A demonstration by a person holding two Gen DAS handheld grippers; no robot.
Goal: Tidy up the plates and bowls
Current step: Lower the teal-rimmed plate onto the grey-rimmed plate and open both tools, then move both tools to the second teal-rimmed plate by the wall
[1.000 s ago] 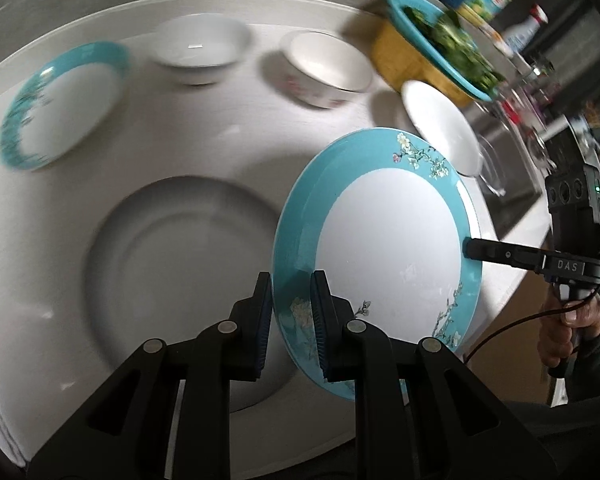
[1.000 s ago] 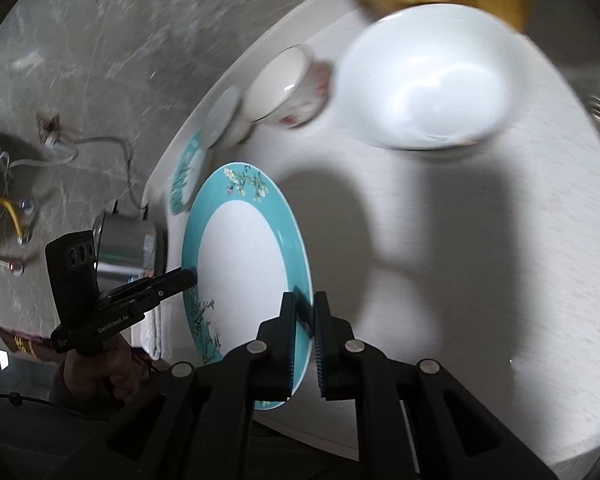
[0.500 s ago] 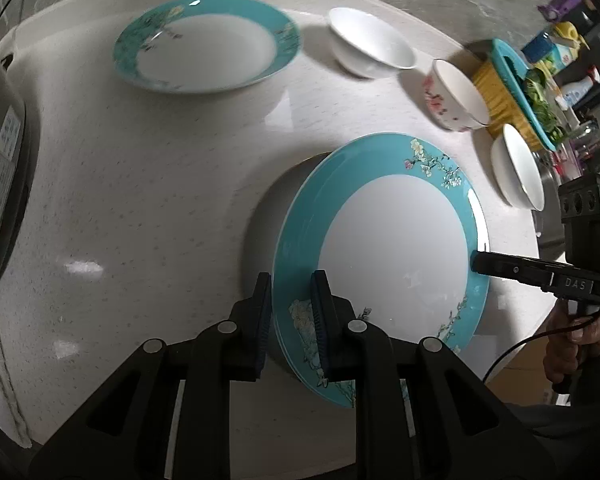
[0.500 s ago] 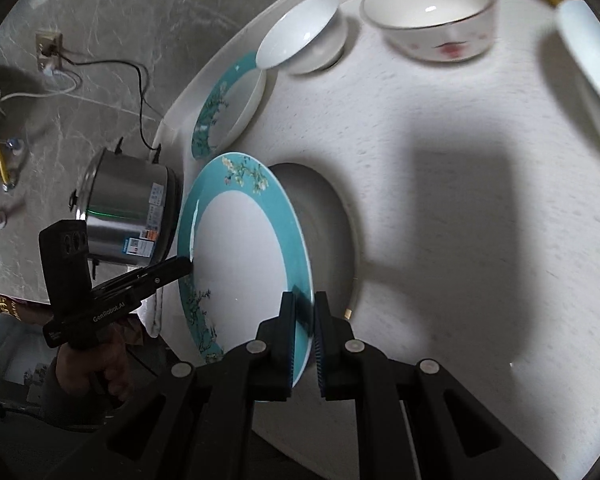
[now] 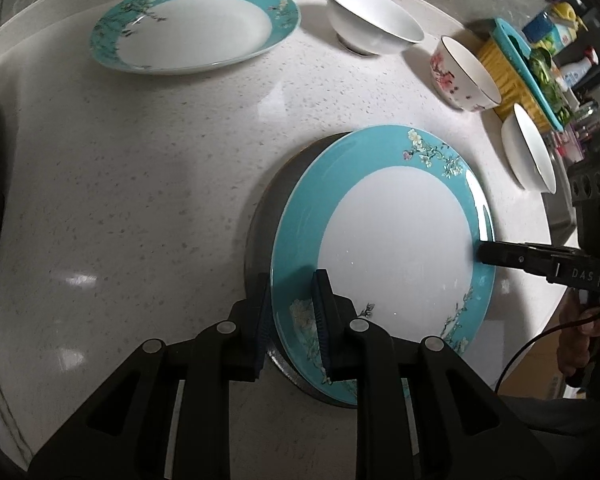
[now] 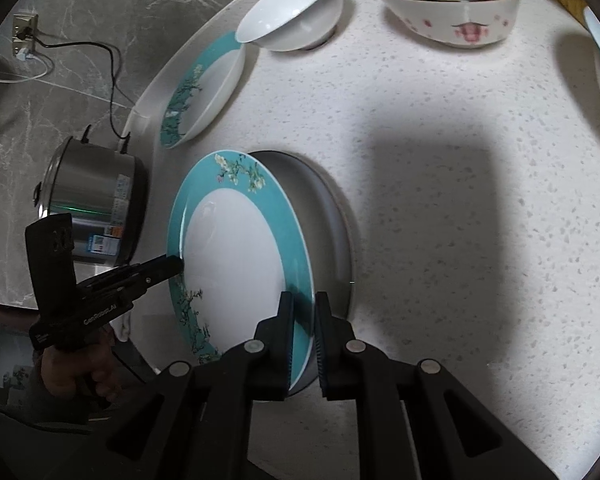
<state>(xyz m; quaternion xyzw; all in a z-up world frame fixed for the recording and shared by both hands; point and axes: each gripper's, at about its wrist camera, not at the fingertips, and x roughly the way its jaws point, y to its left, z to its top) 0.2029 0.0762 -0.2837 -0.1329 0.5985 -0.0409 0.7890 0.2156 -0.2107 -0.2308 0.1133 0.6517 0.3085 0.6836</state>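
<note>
A teal-rimmed plate (image 5: 396,248) with a white centre and flower sprigs is held low over the pale counter (image 5: 140,200), with a dark shadow showing along its left side. My left gripper (image 5: 291,316) is shut on its near rim. My right gripper (image 6: 304,336) is shut on the opposite rim, and it reaches in from the right in the left wrist view (image 5: 482,252). A second teal plate (image 5: 196,28) lies at the back left. Behind it stands a white bowl (image 5: 374,26), then a pink-flowered bowl (image 5: 464,76) and another white bowl (image 5: 530,152).
A yellow basket with a teal colander of greens (image 5: 516,68) stands at the counter's far right, with bottles behind it. A steel cooker (image 6: 92,204) sits off the counter's left end, its cord running to a wall socket. A person's hand (image 6: 80,364) holds the left gripper.
Both grippers have carried the plate left and down. Its shadow has drawn in close beneath it. The second teal plate and the bowls now lie nearer in view.
</note>
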